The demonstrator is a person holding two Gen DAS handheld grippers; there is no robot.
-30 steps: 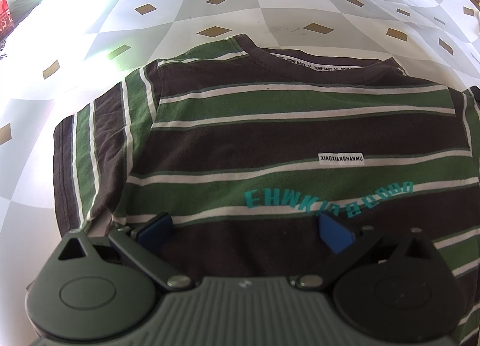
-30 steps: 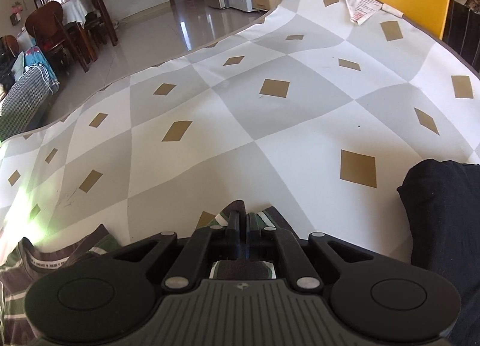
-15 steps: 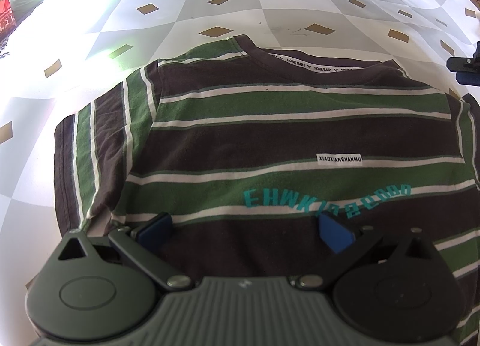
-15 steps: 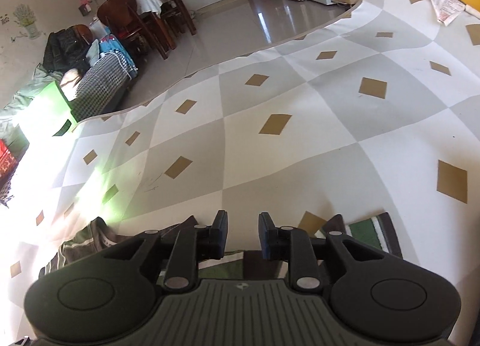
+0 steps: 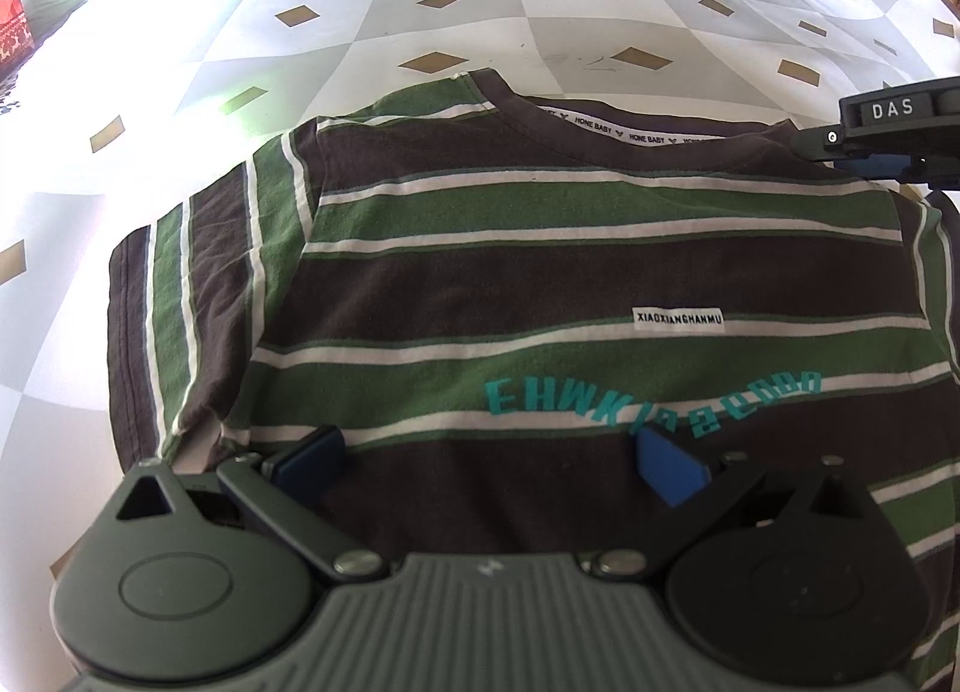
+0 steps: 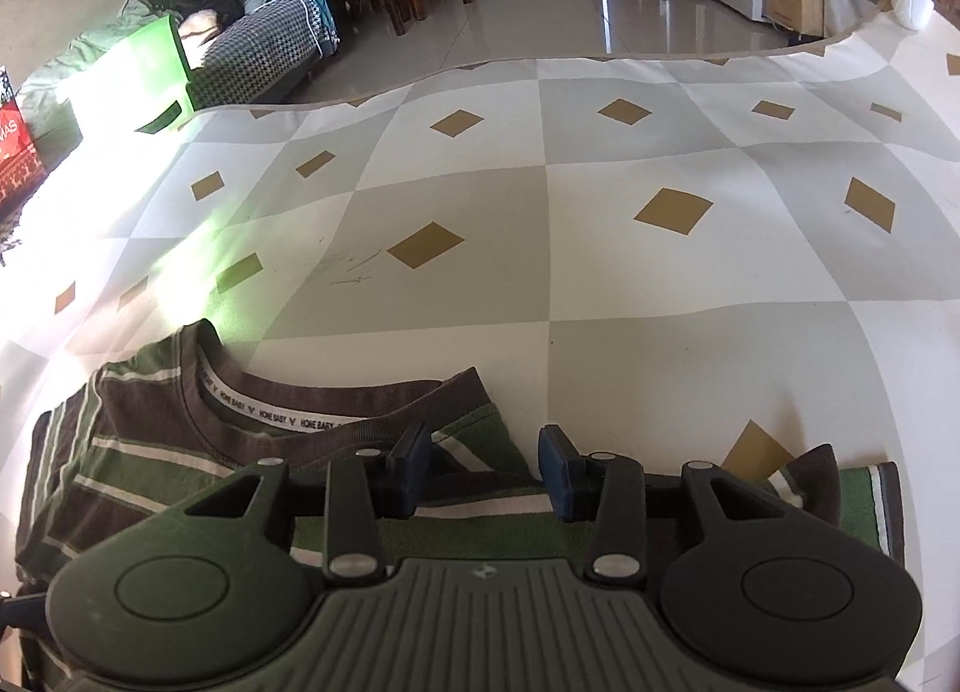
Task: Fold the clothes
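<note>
Right tongs [image 6: 485, 467] released sleeve, now opening empty above collar; left tongs [image 5: 489, 461] wide, empty; striped shirt [image 5: 540, 272] flat.

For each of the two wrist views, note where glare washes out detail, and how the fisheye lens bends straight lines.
Left wrist view: strong glare bleaches the tablecloth at the upper left, with a greenish tint; the striped T-shirt stays sharp, its stripes bowing outward. Right wrist view: glare and a green cast wash the cloth's left side; the table's far edge curves, and the diamond pattern warps toward the corners.
</note>
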